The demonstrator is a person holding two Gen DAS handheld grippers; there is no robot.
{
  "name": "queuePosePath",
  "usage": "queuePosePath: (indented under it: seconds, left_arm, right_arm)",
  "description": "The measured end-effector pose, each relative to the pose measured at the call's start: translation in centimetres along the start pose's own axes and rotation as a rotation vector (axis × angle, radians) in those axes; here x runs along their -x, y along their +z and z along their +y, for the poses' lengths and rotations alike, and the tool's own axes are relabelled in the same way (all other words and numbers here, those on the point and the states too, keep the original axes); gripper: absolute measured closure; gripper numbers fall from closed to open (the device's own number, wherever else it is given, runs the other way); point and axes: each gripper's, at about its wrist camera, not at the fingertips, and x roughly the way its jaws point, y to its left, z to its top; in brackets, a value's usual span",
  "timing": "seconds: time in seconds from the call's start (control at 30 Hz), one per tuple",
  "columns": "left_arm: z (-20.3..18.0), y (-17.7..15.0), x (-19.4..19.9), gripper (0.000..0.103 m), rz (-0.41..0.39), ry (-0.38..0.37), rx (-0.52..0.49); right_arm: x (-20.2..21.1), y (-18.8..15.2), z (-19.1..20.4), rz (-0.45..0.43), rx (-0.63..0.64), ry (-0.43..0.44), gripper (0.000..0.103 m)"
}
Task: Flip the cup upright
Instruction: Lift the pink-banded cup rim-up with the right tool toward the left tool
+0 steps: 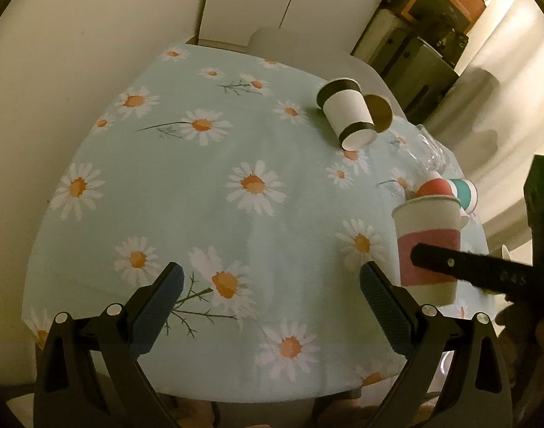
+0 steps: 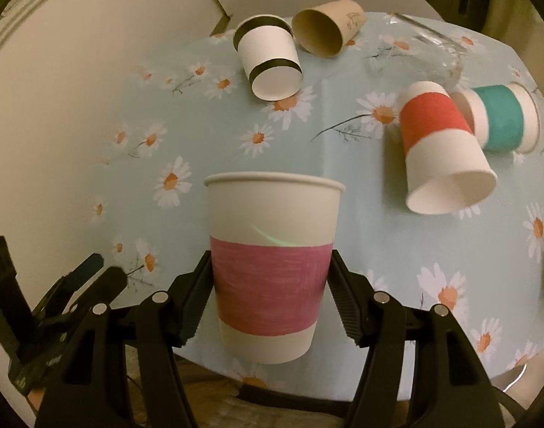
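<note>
My right gripper (image 2: 270,285) is shut on a white paper cup with a pink band (image 2: 270,278). The cup is upright, mouth up, near the table's front edge; whether its base touches the cloth I cannot tell. It also shows in the left wrist view (image 1: 429,246), with a right finger (image 1: 461,267) across its band. My left gripper (image 1: 272,285) is open and empty above the daisy tablecloth (image 1: 200,178), to the left of the cup.
Several cups lie on their sides farther back: a black-banded one (image 2: 270,60), a brown one (image 2: 325,28), a red-banded one (image 2: 439,149), a teal-banded one (image 2: 500,121). A clear glass (image 2: 429,46) lies beyond them. A wall runs along the left.
</note>
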Motion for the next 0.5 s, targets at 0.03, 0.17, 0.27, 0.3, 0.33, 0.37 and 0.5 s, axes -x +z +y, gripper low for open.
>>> queuePosePath:
  seconds: [0.03,0.17,0.27,0.3,0.33,0.37,0.5]
  left_arm:
    - [0.0,-0.1,0.1,0.007,0.002,0.001,-0.007]
    - [0.2,-0.6,0.1,0.007,0.003,0.018,-0.012]
    - [0.4,-1.0,0.0,0.007,0.008,0.029,-0.006]
    - [0.5,-1.2,-0.1,0.007,0.011,0.033,-0.006]
    - [0.4,-1.3,-0.1,0.007,0.013,0.035,-0.007]
    - [0.3,-1.4,-0.1,0.007,0.014,0.035,-0.011]
    - [-0.3,-1.6,-0.3,0.007,0.017,0.039,-0.035]
  right_arm:
    - [0.1,-0.5,-0.1,0.005,-0.001,0.011,0.04]
    - [-0.3,-2.4,-0.3,0.036,-0.017,0.053,0.04]
    - [-1.3,-3.0,-0.7,0.056,-0.042,0.075,0.04]
    - [-1.5,-3.3,-1.0,0.065,-0.054,0.086,0.04]
    - [-1.7,-3.5,-1.2,0.077,-0.07,0.102,0.04]
    - [-1.8,-3.8,-1.4,0.086,-0.08,0.115,0.04]
    - [-2.3,-4.3,-1.2,0.106,-0.077,0.125,0.04]
